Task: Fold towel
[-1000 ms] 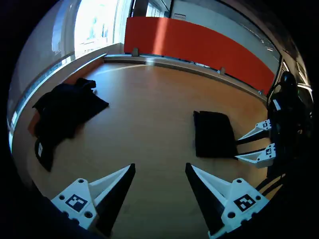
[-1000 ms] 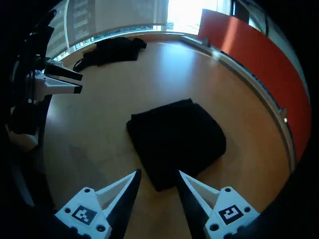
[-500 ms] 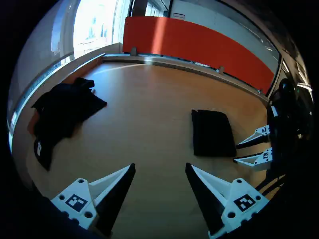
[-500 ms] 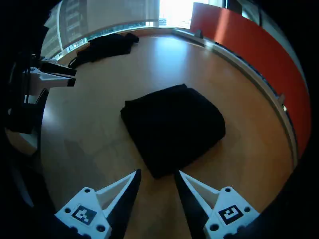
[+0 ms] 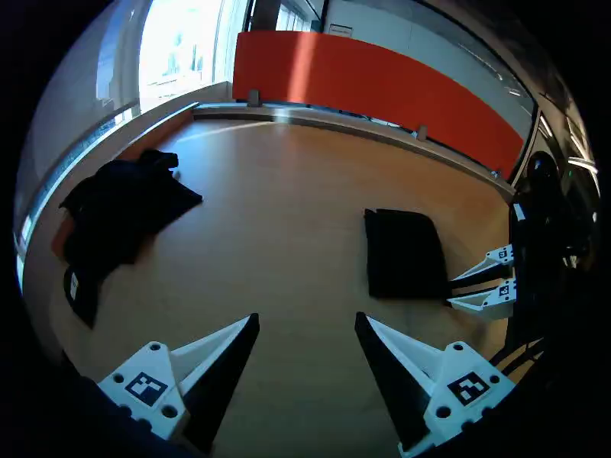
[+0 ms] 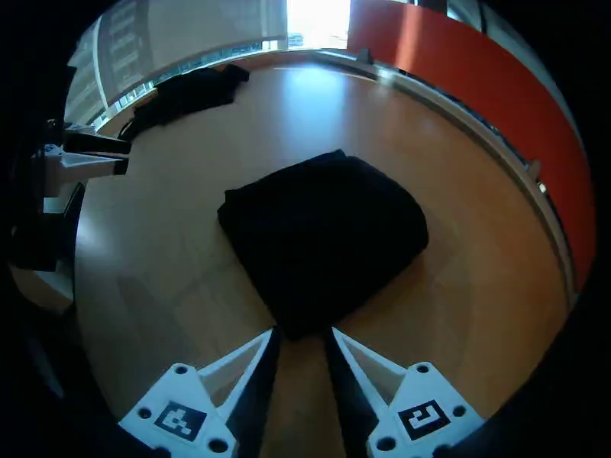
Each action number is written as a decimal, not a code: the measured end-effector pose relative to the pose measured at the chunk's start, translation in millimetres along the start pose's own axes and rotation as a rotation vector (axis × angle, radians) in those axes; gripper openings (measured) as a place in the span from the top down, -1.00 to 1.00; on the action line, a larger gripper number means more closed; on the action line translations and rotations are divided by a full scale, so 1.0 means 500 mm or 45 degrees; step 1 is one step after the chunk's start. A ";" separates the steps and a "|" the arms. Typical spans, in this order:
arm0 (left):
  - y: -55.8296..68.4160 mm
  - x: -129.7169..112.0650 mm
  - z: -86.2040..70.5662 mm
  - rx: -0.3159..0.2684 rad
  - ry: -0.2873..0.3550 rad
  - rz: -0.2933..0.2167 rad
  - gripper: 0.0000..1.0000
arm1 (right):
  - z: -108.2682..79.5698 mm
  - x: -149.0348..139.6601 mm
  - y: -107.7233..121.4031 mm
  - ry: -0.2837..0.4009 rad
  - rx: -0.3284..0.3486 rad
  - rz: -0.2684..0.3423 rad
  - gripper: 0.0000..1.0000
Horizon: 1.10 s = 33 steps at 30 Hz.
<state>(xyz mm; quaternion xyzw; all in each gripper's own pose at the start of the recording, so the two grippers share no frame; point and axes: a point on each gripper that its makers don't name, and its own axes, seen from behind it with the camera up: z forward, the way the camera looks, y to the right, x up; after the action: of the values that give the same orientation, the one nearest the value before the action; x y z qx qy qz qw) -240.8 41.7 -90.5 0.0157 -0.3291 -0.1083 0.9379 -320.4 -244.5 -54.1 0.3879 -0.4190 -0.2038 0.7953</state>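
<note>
A black towel, folded into a thick rectangle, lies on the wooden table. My right gripper is open but narrowed. It is low at the towel's near corner, which lies between the fingertips. From the left gripper view the towel is to the right, and the right gripper meets its near right edge. My left gripper is open above bare wood, well short of the towel, with nothing between its fingers. It also appears at the left edge of the right gripper view, as the left gripper.
A loose pile of dark cloth lies at the table's far left by the window and appears again as the cloth pile. An orange panel runs along the table's far edge.
My right gripper has moved down and forward to the towel's near corner, and its fingers have drawn closer together. The left gripper has barely moved.
</note>
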 end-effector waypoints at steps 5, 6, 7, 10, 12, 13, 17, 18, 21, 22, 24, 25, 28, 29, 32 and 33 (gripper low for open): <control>-0.002 0.001 0.001 0.001 -0.002 0.006 -0.86 | 0.001 -0.003 0.006 0.000 -0.007 0.019 0.58; -0.003 0.001 0.001 0.001 -0.002 0.006 -0.86 | 0.001 -0.004 0.007 0.000 -0.008 0.021 0.64; -0.003 0.001 0.001 0.001 -0.003 0.006 -0.86 | 0.002 -0.004 0.008 0.001 -0.009 0.022 0.69; -0.003 0.001 0.001 0.001 -0.004 0.006 -0.86 | 0.001 -0.002 0.010 0.009 -0.014 0.022 0.82; -0.003 0.001 0.002 0.000 -0.004 0.007 -0.86 | 0.000 0.001 0.011 0.016 -0.018 0.018 0.87; -0.003 0.002 0.002 0.000 -0.005 0.008 -0.86 | -0.001 0.002 0.013 0.019 -0.022 0.015 0.88; -0.003 0.004 0.003 -0.002 -0.004 0.013 -0.86 | -0.007 0.010 0.018 0.034 -0.031 0.001 0.90; -0.002 0.005 0.003 -0.003 -0.004 0.014 -0.86 | -0.010 0.013 0.019 0.040 -0.033 -0.002 0.91; -0.001 0.008 0.003 -0.007 -0.003 0.016 -0.86 | -0.023 0.028 0.024 0.060 -0.043 -0.012 0.91; 0.000 0.009 0.003 -0.009 -0.002 0.016 -0.86 | -0.028 0.036 0.027 0.068 -0.049 -0.017 0.91; 0.001 0.012 0.002 -0.012 -0.001 0.018 -0.87 | -0.041 0.053 0.032 0.089 -0.061 -0.027 0.91; 0.002 0.013 0.002 -0.014 0.000 0.020 -0.86 | -0.048 0.064 0.035 0.102 -0.067 -0.033 0.91; 0.004 0.021 0.000 -0.018 0.004 0.028 -0.86 | -0.070 0.100 0.044 0.147 -0.084 -0.049 0.91; 0.004 0.023 -0.001 -0.019 0.006 0.031 -0.86 | -0.077 0.113 0.047 0.163 -0.089 -0.054 0.91; 0.007 0.033 -0.005 -0.022 0.013 0.045 -0.86 | -0.101 0.152 0.056 0.212 -0.102 -0.067 0.91; 0.008 0.036 -0.006 -0.023 0.015 0.049 -0.86 | -0.109 0.164 0.059 0.227 -0.104 -0.072 0.91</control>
<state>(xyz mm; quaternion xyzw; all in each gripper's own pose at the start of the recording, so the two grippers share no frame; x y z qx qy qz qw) -224.8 41.5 -81.5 0.0016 -0.3229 -0.0930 0.9419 -229.1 -255.4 -7.9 0.3833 -0.3268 -0.2079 0.8385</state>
